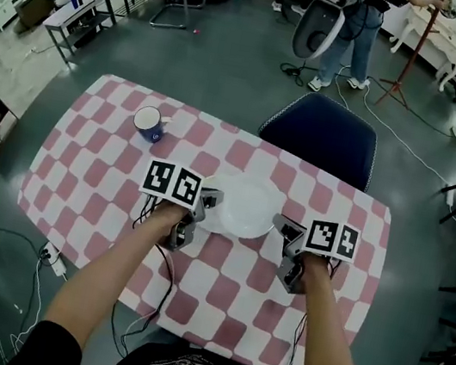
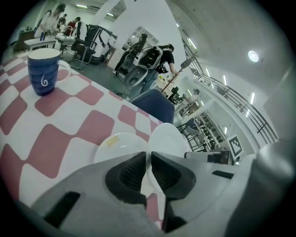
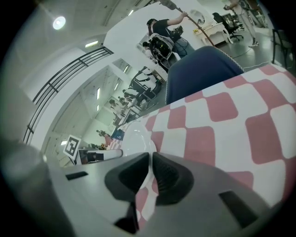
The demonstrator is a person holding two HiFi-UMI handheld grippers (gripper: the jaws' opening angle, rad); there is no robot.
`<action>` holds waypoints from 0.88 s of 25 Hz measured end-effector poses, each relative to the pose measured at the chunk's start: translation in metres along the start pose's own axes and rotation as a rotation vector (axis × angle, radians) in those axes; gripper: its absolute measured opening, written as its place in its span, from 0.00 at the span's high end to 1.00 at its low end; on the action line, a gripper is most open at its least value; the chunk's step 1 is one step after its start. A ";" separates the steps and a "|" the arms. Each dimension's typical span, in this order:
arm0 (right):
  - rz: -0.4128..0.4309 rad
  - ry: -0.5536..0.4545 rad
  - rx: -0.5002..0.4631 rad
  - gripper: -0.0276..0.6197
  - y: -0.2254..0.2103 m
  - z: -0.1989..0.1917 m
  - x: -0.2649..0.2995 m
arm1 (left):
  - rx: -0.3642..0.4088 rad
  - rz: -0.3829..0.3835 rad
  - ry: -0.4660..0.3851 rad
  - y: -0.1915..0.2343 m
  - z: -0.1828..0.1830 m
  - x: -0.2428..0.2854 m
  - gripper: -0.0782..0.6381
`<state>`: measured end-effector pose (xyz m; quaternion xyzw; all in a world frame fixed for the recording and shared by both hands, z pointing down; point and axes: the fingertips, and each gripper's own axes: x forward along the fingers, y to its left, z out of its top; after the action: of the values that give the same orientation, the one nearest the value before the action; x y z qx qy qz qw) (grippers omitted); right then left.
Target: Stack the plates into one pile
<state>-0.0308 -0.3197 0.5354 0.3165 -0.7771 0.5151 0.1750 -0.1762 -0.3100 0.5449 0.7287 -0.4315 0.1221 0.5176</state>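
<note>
A plate is clamped at opposite edges by the nearly closed left gripper and right gripper, a 2nd plate lying just left, a mug far left.

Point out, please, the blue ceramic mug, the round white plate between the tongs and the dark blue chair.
Blue ceramic mug [image 1: 149, 123]: head view, its open top.
Round white plate [image 1: 248, 207]: head view, its middle.
Dark blue chair [image 1: 321, 137]: head view, its upholstery.
</note>
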 end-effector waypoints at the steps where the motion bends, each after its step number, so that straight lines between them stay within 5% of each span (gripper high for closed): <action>1: 0.003 0.004 0.001 0.91 0.005 -0.003 0.007 | -0.005 0.005 0.000 0.008 0.000 -0.005 0.83; 22: -0.097 0.054 0.031 0.89 0.011 -0.042 0.078 | -0.051 0.037 0.080 0.084 -0.017 -0.015 0.83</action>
<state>-0.0985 -0.3026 0.5914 0.3425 -0.7477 0.5263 0.2160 -0.2443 -0.2957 0.5970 0.7019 -0.4266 0.1498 0.5504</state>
